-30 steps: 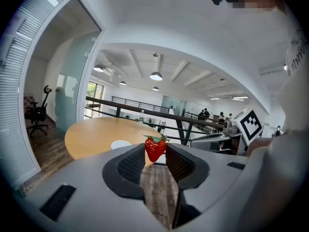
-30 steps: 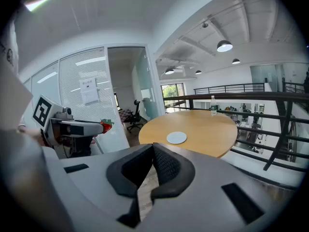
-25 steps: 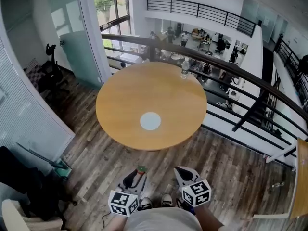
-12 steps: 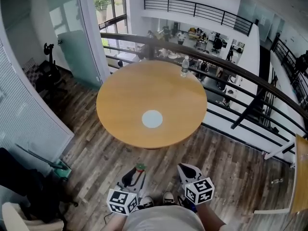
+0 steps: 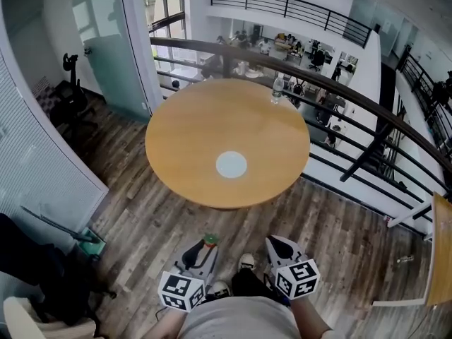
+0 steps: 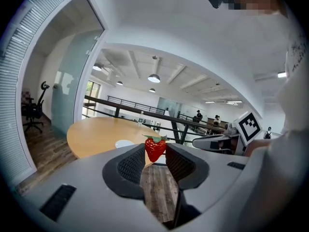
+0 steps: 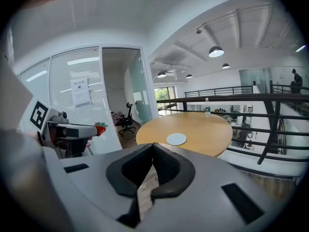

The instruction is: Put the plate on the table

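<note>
A small white plate [image 5: 231,164] lies flat on the round wooden table [image 5: 176,126], a little toward the near side of its middle. Both grippers hang low over the floor, well short of the table. My left gripper [image 5: 206,244] is shut on a red strawberry [image 5: 209,239] with a green top, pinched between the pads at the tips [image 6: 155,148]. My right gripper [image 5: 281,244] is shut with nothing in it; its pads meet at the tip [image 7: 153,148]. The right gripper view also takes in the plate [image 7: 176,138] and the strawberry [image 7: 100,128].
A water bottle [image 5: 277,88] stands at the table's far edge. A dark railing [image 5: 367,111] curves behind and to the right of the table, over a drop to a lower floor. A glass partition [image 5: 106,55] and an office chair [image 5: 70,94] are at the left. Wood flooring surrounds the table.
The person has stepped toward the table, one shoe now forward between the grippers. Both grippers keep their hold and state.
</note>
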`<control>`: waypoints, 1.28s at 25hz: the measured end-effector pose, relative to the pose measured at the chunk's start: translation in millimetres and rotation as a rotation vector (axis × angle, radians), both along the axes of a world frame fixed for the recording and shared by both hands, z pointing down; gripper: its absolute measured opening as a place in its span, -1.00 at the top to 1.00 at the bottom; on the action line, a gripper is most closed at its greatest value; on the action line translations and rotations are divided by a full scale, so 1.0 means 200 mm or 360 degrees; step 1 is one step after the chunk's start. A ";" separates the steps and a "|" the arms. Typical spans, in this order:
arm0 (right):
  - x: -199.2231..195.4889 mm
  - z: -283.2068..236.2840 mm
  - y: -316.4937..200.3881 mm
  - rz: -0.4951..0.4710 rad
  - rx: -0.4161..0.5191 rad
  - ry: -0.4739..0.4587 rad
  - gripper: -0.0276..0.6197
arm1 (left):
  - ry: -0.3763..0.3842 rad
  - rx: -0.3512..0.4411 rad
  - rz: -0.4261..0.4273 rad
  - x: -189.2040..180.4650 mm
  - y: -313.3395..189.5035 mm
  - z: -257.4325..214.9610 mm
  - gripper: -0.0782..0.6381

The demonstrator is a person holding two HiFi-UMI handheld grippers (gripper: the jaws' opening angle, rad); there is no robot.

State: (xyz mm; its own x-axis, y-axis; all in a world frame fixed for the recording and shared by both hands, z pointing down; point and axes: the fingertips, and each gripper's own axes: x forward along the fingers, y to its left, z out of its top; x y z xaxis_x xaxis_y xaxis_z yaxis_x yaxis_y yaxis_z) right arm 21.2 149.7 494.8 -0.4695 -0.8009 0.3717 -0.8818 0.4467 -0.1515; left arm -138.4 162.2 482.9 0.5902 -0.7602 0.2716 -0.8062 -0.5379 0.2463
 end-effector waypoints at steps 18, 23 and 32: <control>0.07 0.05 -0.70 -0.0037 0.0014 -0.0039 0.85 | -0.0018 -0.0031 -0.0013 0.09 -0.65 0.05 0.37; 0.12 0.01 -0.99 -0.0085 0.0034 -0.0046 0.85 | -0.0022 -0.0016 -0.0053 0.14 -0.93 0.01 0.37; 0.27 0.00 -1.39 -0.0154 0.0034 -0.0058 0.85 | -0.0028 -0.0074 -0.0097 0.33 -1.32 0.04 0.37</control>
